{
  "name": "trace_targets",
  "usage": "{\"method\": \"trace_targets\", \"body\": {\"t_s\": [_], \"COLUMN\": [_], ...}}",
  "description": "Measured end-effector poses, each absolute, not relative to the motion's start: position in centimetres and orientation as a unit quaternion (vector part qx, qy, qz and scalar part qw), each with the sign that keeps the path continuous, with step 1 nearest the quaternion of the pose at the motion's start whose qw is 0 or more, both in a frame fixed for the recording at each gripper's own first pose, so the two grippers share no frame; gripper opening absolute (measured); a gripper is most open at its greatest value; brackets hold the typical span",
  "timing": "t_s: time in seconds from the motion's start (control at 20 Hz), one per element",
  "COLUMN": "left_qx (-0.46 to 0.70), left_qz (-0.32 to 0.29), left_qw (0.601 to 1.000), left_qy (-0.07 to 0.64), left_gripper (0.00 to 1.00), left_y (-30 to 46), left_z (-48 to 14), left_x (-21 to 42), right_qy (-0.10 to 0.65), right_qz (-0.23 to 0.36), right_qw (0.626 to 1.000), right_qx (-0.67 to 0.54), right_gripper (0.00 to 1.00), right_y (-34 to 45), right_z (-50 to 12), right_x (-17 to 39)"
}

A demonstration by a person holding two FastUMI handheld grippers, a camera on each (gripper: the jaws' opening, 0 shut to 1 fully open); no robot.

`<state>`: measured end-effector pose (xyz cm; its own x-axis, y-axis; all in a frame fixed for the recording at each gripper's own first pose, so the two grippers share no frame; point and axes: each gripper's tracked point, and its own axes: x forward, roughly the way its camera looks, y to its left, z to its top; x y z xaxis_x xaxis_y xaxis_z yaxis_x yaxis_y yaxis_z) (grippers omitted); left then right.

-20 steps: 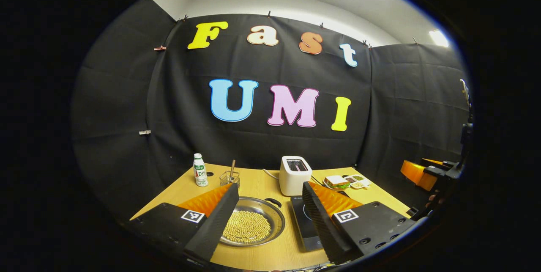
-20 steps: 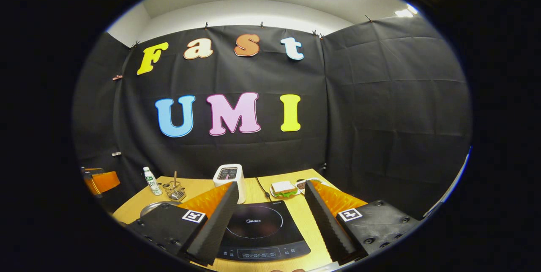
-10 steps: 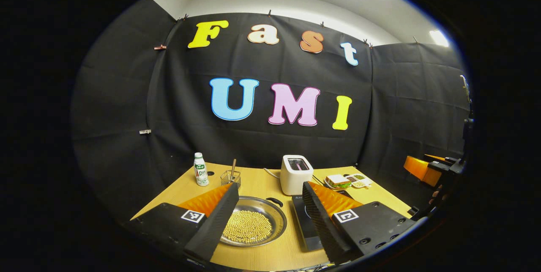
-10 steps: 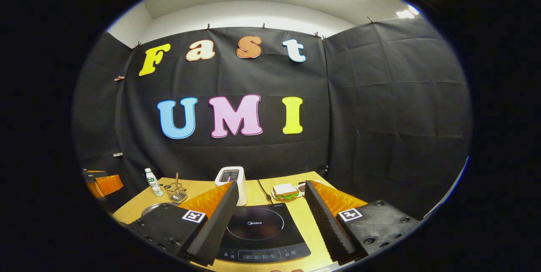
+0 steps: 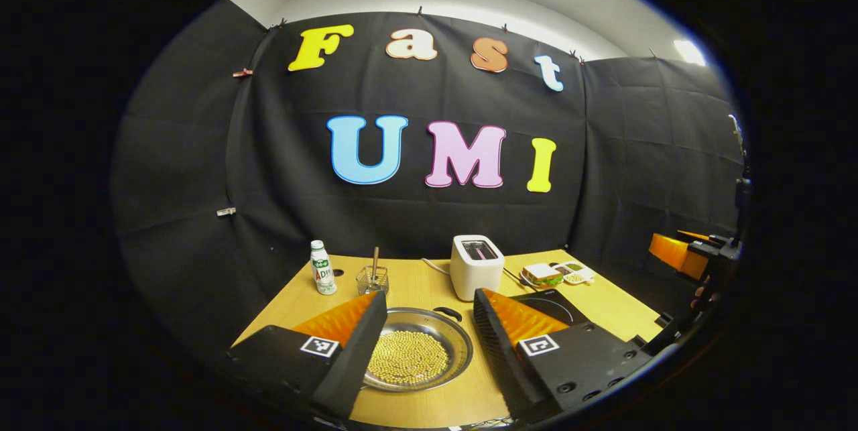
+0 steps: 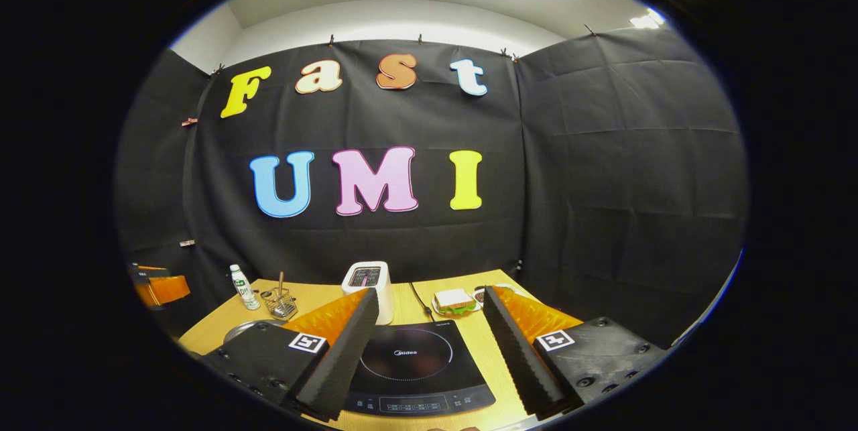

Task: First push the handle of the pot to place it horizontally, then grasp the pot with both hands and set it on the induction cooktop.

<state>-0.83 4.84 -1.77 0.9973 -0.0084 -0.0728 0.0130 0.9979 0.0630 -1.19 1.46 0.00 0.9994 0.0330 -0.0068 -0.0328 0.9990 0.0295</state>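
Left gripper (image 5: 427, 324), jaws apart, has swung toward the pot (image 5: 419, 357); soybeans (image 5: 407, 357) fill it at 6 o'clock.

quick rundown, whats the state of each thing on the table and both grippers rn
pot: on the table, holding yellow beans, handle pointing to the back
induction cooktop: bare, nothing on it
toaster: upright, slot up
bottle: upright, capped
wire basket: upright, a utensil standing in it
sandwich: on a plate
left gripper: jaws open, holding nothing
right gripper: jaws open, holding nothing

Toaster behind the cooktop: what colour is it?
White toaster, with a dark slot on top; clearest in the left gripper view.
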Motion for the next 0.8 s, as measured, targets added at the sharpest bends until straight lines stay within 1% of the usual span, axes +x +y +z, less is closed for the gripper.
{"method": "trace_targets", "body": {"t_s": [0.05, 0.1, 0.15, 0.2, 0.25, 0.35, 0.4, 0.45, 0.5, 0.55, 0.7, 0.75, 0.8], "left_qx": [0.028, 0.019, 0.009, -0.001, -0.007, -0.011, -0.011, -0.011, -0.009, -0.007, 0.000, 0.001, 0.003], "left_qz": [-0.008, -0.014, -0.021, -0.024, -0.027, -0.035, -0.040, -0.047, -0.050, -0.052, -0.053, -0.056, -0.053], "left_qw": [0.998, 0.998, 0.998, 0.997, 0.996, 0.995, 0.994, 0.994, 0.993, 0.993, 0.991, 0.990, 0.988], "left_qy": [0.048, 0.058, 0.066, 0.076, 0.083, 0.094, 0.097, 0.101, 0.104, 0.106, 0.121, 0.133, 0.146], "left_gripper": [0.79, 0.70, 0.65, 0.54, 0.55, 0.45, 0.30, 0.32, 0.10, 0.13, 0.08, 0.05, 0.05], "left_y": [5.2, 5.5, 5.4, 5.6, 5.9, 6.1, 6.4, 6.4, 6.7, 7.1, 8.1, 8.4, 8.9], "left_z": [-2.3, -2.9, -3.2, -3.7, -4.1, -4.7, -5.0, -5.2, -5.5, -5.7, -7.1, -7.9, -8.9], "left_x": [-0.7, -0.6, -0.5, -0.5, -0.3, -0.2, -0.1, -0.2, -0.1, -0.2, -0.2, -0.1, -0.3], "right_qy": [0.006, 0.008, 0.008, 0.009, 0.010, 0.012, 0.014, 0.018, 0.020, 0.022, 0.029, 0.029, 0.031], "right_qz": [0.018, 0.020, 0.022, 0.024, 0.025, 0.027, 0.029, 0.030, 0.031, 0.032, 0.034, 0.033, 0.032], "right_qw": [1.000, 1.000, 1.000, 1.000, 1.000, 0.999, 0.999, 0.999, 0.999, 0.999, 0.999, 0.999, 0.999], "right_qx": [0.014, 0.012, 0.011, 0.010, 0.009, 0.011, 0.012, 0.013, 0.012, 0.011, 0.009, 0.006, 0.003], "right_gripper": [0.98, 0.98, 0.98, 0.98, 0.98, 0.98, 0.98, 0.98, 0.98, 0.98, 0.98, 0.98, 0.98], "right_y": [1.6, 1.9, 2.1, 2.3, 2.4, 2.6, 2.8, 2.9, 3.0, 3.1, 3.3, 3.2, 3.3], "right_z": [-0.1, -0.2, -0.2, -0.3, -0.3, -0.5, -0.6, -0.8, -1.0, -1.1, -1.7, -1.8, -2.0], "right_x": [-1.1, -1.0, -1.1, -1.0, -1.0, -0.9, -0.9, -0.8, -0.9, -1.0, -1.2, -1.2, -1.2]}}
